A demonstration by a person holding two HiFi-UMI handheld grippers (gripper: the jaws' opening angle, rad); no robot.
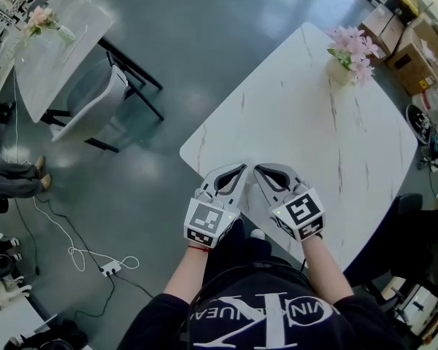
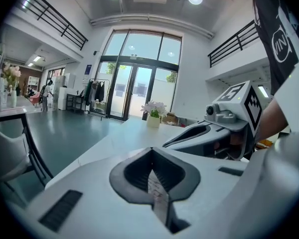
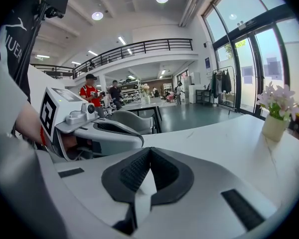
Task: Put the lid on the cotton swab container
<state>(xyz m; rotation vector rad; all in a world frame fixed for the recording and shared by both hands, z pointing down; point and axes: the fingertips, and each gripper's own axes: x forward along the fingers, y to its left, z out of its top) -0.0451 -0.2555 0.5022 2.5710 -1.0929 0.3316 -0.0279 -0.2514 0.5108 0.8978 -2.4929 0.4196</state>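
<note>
**Tongs idle at the counter's edge, no container in sight**

At far left in the head view stands a second table with a pale chair pulled up to it, well apart from the work. The left tongs and right tongs sit side by side over the near corner of the white marbled counter, tips pointing away from the person. Each gripper view shows its dark pads meeting at the tip with nothing between them, so both are closed and empty. At the counter's far right stands a vase of pink flowers, the only thing on it.

Neither the cotton swab container nor its lid appears in any view, so the task looks not yet begun. The next move calls for finding both pieces, opening one pair of tongs for the lid and steadying the container with the other.

The head view alone shows the whole counter. The left gripper view adds tall glass doors beyond it. The right gripper view shows people standing far off.
</note>
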